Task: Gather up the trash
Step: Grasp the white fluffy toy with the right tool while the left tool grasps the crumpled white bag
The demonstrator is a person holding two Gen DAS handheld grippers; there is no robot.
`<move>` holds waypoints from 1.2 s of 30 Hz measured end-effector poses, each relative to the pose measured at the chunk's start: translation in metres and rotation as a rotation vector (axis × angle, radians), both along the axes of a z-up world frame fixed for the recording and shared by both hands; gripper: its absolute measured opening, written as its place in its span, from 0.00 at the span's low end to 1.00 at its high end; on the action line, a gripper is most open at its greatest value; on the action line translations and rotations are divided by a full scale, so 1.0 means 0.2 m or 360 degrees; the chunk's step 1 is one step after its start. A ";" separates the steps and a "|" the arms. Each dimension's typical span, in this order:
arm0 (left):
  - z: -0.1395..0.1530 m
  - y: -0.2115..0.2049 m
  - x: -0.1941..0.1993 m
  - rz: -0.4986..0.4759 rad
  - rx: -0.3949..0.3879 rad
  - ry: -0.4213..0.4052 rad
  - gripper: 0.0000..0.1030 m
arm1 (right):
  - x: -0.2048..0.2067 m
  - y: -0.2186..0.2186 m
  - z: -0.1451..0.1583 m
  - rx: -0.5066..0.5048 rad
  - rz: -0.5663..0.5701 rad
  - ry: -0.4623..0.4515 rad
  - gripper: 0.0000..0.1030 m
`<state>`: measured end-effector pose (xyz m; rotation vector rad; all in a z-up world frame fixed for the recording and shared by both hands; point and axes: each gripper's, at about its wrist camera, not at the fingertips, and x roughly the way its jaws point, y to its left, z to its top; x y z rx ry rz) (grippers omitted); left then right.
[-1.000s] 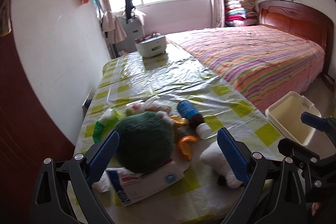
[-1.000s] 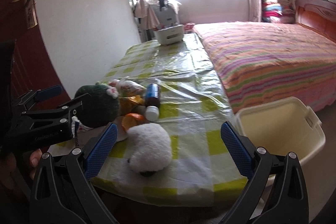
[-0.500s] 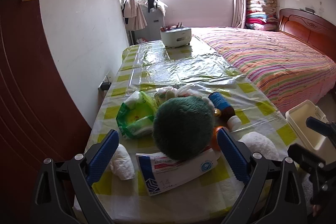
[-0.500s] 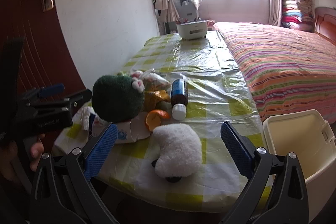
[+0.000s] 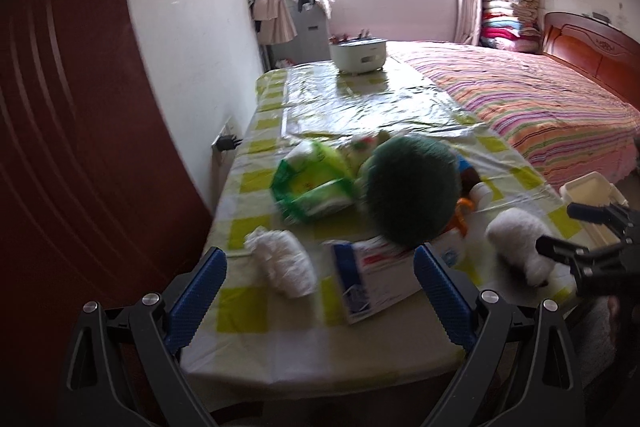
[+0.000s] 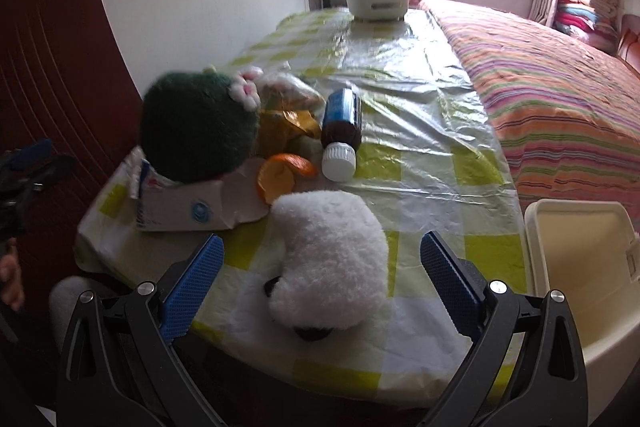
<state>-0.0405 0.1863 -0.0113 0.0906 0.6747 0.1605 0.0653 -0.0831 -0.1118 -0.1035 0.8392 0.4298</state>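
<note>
Blurred table point(image 5: 360, 115) clutter half hides an orange peel point(image 5: 462, 213).

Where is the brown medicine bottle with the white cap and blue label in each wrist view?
Left wrist: the brown medicine bottle with white cap and blue label shows right of centre, mostly hidden behind the round dark green plush toy.
Right wrist: the bottle lies centre frame, in full view, cap toward the camera.
Shared landmark: the green plush toy, beside the bottle in both.

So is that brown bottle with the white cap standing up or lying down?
Lying down. The brown bottle rests on its side on the table, its white cap still on and pointing toward the camera.
</note>
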 end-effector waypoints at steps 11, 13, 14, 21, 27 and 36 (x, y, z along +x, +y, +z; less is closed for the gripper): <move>-0.13 0.21 0.05 0.0111 -0.0237 0.0143 0.89 | 0.16 0.06 -0.14 -0.0187 0.0095 0.0114 0.90; -0.15 0.24 0.08 0.0159 -0.0280 0.0175 0.89 | 0.17 0.06 -0.16 -0.0181 0.0103 0.0144 0.80; -0.16 0.26 0.10 0.0185 -0.0299 0.0189 0.89 | 0.18 0.06 -0.18 -0.0182 0.0116 0.0176 0.68; -0.22 0.33 0.23 0.0287 -0.0370 0.0268 0.89 | 0.15 0.08 -0.21 -0.0169 0.0177 0.0193 0.46; -0.29 0.37 0.33 0.0335 -0.0416 0.0352 0.89 | 0.10 -0.02 -0.14 -0.0014 0.0118 0.0131 0.44; -0.42 0.49 0.46 0.0465 -0.0589 0.0490 0.89 | -0.05 -0.16 -0.02 0.0173 0.0046 0.0057 0.46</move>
